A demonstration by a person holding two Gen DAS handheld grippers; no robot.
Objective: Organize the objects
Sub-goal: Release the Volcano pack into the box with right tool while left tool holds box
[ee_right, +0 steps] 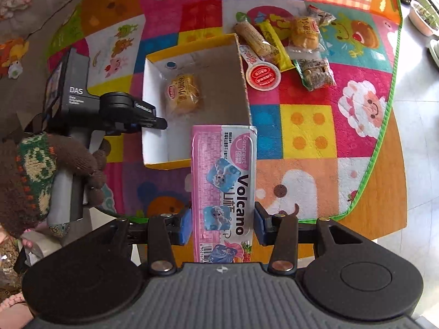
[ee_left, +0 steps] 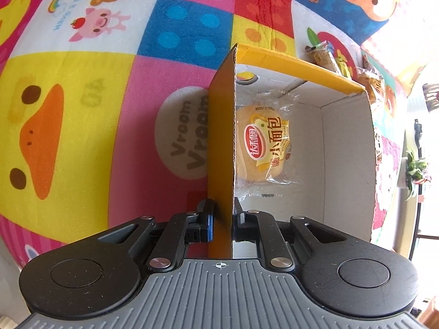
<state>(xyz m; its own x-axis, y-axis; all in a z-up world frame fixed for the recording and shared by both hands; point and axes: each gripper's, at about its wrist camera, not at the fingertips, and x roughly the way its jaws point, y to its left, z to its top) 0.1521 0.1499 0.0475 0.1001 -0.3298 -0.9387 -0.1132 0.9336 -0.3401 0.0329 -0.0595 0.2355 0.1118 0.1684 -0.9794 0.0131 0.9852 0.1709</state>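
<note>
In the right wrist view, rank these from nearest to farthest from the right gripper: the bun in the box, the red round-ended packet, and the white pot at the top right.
From the right gripper:
1. Bun, inside the box, ahead and left.
2. Red round-ended packet, just outside the box, ahead and right.
3. White pot, off the mat, far right.

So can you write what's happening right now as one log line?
left gripper: shut on box wall | right gripper: holds pink packet | bun: in box | other snacks: on mat

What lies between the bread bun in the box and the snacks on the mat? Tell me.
Only the box's side wall, between bun and snacks, seen from the right wrist.
</note>
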